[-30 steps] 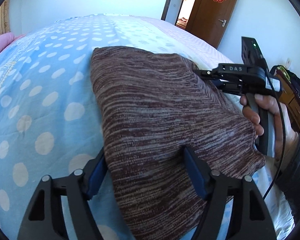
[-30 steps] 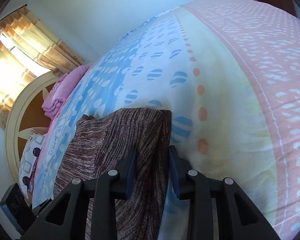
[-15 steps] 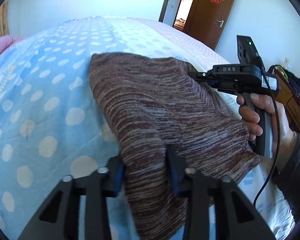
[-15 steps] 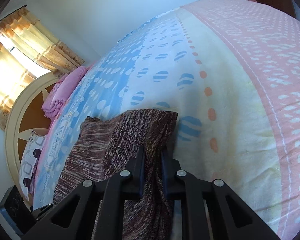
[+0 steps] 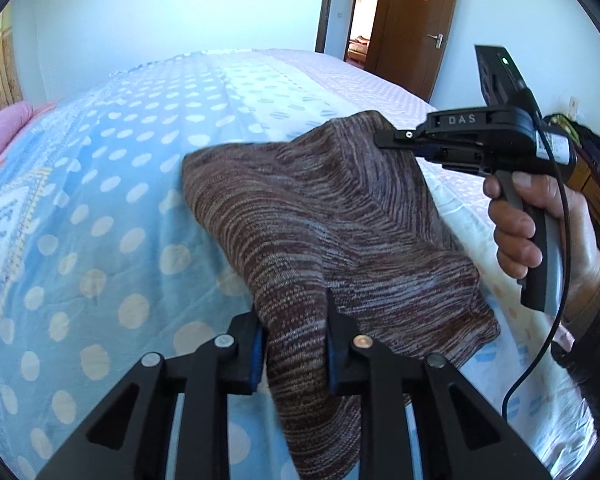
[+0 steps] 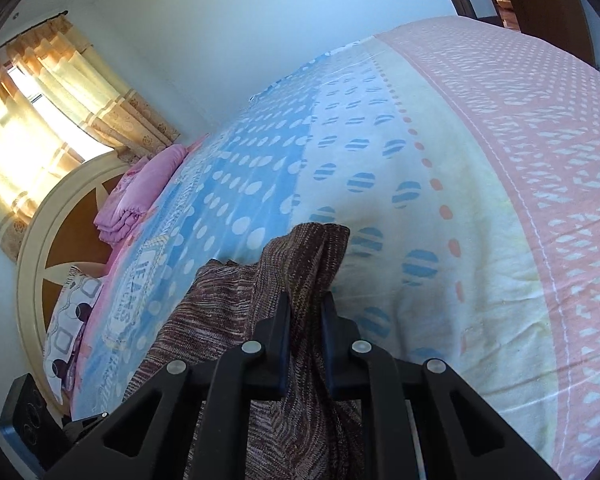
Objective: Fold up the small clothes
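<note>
Since a second before, both jaws had closed: the left hand-held gripper (image 5: 296, 340) and right hand-held gripper (image 6: 305, 330) each pinched the brown knit garment (image 5: 320, 220), lifting its edge off the bed (image 5: 100, 200), ready to fold.

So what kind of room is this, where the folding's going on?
Most likely a home bedroom: the brown knit garment lies on a bed with a polka-dot sheet, a rounded headboard beside curtains, and a wooden door.

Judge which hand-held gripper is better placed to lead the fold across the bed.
Right, probably. The right hand-held gripper pinches the raised far corner of the brown knit garment; the left hand-held gripper clamps its low near edge.
</note>
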{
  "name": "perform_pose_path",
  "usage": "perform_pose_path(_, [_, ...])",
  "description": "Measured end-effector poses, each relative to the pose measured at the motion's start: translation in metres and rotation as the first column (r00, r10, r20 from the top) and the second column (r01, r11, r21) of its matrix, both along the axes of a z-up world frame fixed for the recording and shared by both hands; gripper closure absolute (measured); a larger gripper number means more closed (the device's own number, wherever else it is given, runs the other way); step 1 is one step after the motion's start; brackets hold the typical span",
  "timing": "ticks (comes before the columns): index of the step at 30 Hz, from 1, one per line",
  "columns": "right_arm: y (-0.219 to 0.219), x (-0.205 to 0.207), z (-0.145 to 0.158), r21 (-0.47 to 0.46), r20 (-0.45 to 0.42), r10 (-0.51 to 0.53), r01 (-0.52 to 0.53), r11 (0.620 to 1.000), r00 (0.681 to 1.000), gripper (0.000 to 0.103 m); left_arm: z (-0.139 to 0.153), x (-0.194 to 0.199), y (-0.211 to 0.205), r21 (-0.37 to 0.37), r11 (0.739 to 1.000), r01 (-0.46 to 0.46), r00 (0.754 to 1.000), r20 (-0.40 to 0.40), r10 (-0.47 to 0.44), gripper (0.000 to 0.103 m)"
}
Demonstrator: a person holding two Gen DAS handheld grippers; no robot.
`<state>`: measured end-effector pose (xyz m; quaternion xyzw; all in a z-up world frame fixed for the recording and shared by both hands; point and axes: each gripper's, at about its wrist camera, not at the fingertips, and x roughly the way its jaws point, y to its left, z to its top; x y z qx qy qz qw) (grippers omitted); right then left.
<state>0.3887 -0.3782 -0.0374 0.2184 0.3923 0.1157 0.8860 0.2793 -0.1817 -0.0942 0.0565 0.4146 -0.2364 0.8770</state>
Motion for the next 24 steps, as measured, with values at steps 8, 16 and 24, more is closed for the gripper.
perform_pose_path(8, [0.024, -0.015, 0.006, 0.016, 0.013, 0.019, -0.019, 1.0, 1.0, 0.091, 0.013, -0.018, 0.016, 0.004, 1.0, -0.01, 1.0, 0.023, 0.01, 0.079])
perform_pose_path(16, [0.047, -0.031, 0.012, 0.027, 0.03, 0.045, -0.046, 0.999, 0.999, 0.091, 0.017, -0.029, 0.036, 0.0, 0.999, -0.042, 0.999, 0.03, 0.042, 0.079])
perform_pose_path(24, [0.073, -0.047, 0.02, 0.048, 0.052, 0.078, -0.08, 0.996, 0.996, 0.091, 0.028, -0.051, 0.061, -0.008, 0.997, -0.076, 0.995, 0.057, 0.077, 0.079])
